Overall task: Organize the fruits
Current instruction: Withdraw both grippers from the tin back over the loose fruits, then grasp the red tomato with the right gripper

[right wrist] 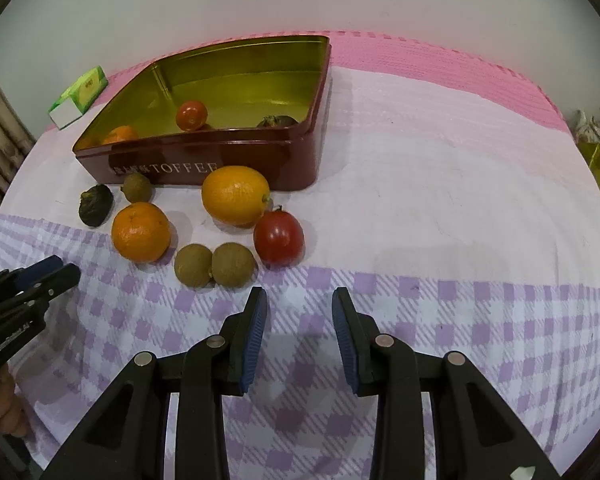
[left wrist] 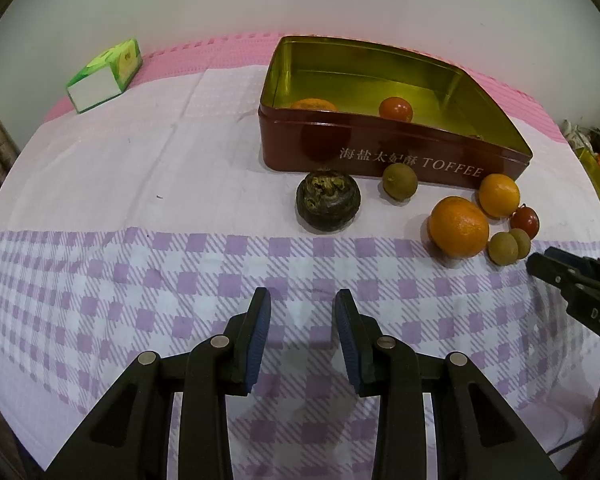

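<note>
Both the left gripper [left wrist: 303,300] and the right gripper [right wrist: 300,298] hover with jaws apart and empty over the lilac-checked cloth on the table [right wrist: 460,340]. The open red metal toffee tin [right wrist: 260,156] holds a small tomato [right wrist: 191,115] and an orange mandarin [right wrist: 120,134]. In front of it lie two oranges [right wrist: 141,232], a red tomato [right wrist: 278,237] and brown round longans [right wrist: 233,265].

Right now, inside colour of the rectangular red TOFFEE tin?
Shiny yellow-gold inside the rectangular red TOFFEE tin; right wrist view shows it best.

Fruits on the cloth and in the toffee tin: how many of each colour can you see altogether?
Orange fruits: 3
Red fruits: 2
Small brown fruits: 3
Dark shrivelled fruits: 2
Total: 10
</note>
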Tool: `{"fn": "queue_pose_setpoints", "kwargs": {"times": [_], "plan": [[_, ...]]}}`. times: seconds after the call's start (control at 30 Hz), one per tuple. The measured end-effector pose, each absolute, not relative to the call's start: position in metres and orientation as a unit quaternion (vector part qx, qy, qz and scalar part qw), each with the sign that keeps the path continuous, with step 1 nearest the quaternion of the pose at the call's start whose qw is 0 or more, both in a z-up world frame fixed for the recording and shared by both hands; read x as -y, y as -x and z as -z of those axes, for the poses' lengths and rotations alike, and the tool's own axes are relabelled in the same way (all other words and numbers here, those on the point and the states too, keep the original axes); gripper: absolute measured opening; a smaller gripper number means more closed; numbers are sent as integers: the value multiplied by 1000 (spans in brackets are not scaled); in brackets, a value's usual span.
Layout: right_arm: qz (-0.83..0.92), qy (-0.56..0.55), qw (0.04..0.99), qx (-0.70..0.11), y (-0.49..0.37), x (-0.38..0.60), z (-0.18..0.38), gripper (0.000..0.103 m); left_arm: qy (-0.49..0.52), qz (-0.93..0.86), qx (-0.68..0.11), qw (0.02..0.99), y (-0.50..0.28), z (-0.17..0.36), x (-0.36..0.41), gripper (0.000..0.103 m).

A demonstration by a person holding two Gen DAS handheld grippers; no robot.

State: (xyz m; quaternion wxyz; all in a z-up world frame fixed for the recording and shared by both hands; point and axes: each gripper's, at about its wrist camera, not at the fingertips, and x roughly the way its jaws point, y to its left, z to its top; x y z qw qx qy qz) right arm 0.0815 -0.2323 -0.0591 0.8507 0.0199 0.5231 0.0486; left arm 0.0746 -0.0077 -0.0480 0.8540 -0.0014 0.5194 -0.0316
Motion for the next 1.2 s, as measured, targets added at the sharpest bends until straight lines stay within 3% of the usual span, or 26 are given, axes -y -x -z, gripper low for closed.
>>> {"fn": "queue_pose_setpoints", "kwargs": {"times": [1.2], "plan": [[-43,13,861,-506,-98,222,61,25,-12,36,-514,857,-93,53,7,45]]}}
